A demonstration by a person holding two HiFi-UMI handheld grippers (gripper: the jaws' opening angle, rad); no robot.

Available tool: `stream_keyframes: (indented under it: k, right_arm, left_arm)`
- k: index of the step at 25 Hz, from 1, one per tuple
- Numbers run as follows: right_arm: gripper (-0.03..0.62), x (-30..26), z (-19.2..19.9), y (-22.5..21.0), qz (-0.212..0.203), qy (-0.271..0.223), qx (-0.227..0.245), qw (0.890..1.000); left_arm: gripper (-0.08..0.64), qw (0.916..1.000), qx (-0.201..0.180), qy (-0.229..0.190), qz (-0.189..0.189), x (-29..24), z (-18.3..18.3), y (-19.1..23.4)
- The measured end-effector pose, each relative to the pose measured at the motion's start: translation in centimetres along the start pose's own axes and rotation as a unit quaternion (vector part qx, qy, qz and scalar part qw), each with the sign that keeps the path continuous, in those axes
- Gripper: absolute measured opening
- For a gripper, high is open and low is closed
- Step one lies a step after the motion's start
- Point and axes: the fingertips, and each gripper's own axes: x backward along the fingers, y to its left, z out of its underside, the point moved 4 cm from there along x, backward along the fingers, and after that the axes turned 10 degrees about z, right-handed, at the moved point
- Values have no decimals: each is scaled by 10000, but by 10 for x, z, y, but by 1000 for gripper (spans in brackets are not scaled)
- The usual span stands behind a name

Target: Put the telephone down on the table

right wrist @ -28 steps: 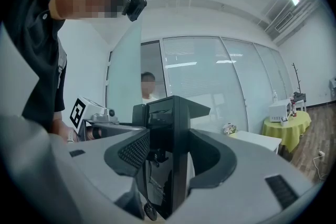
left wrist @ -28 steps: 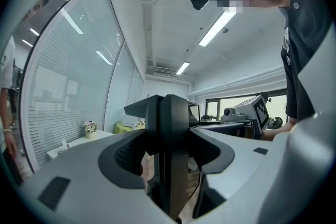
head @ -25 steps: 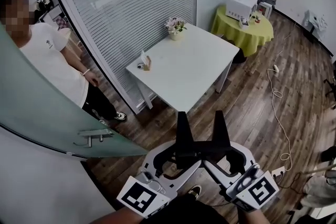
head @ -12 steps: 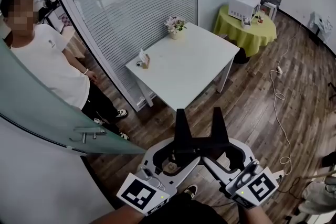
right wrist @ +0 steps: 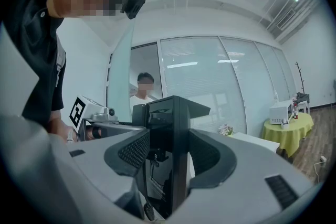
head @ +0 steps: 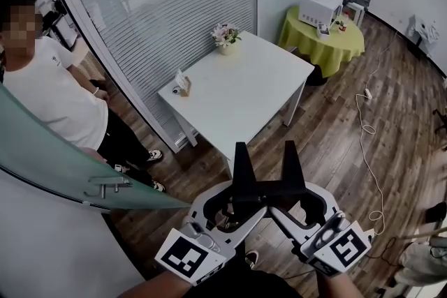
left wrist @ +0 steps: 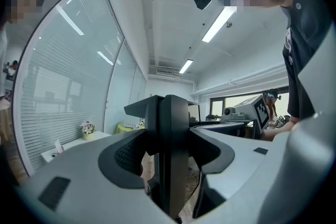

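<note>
A black telephone (head: 269, 186), with two upright prongs, hangs over the wooden floor in front of me in the head view. My left gripper (head: 236, 207) is shut on its left side and my right gripper (head: 290, 206) on its right side. The left gripper view has a black slab of the telephone (left wrist: 170, 128) clamped between the grey jaws of the left gripper (left wrist: 168, 165). In the right gripper view the telephone (right wrist: 165, 128), with a thin cord hanging below, fills the jaws of the right gripper (right wrist: 168, 165). The white table (head: 237, 91) stands just beyond.
On the table stand a flower pot (head: 225, 37) and a small holder (head: 183, 84). A person (head: 49, 94) waits at the left beside a glass door (head: 105, 185). A round yellow-clothed table (head: 320, 35) carries a microwave (head: 321, 5). A white cable (head: 370, 150) runs across the floor.
The view has shifted a little toward the table, which now sits slightly further left. The person has drifted left. Both grippers still hold the telephone the same way.
</note>
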Motion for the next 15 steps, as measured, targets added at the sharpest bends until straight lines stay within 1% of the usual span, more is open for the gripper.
stream_keyframes:
  k: [6, 15]
  right_arm:
    - [250, -34, -7, -31, 146, 18, 69, 9999]
    - [250, -108, -18, -69, 355, 40, 55, 9993]
  left_arm:
    - [255, 9999, 8, -60, 108, -28, -8, 41]
    - [255, 9995, -4, -41, 312, -57, -24, 122]
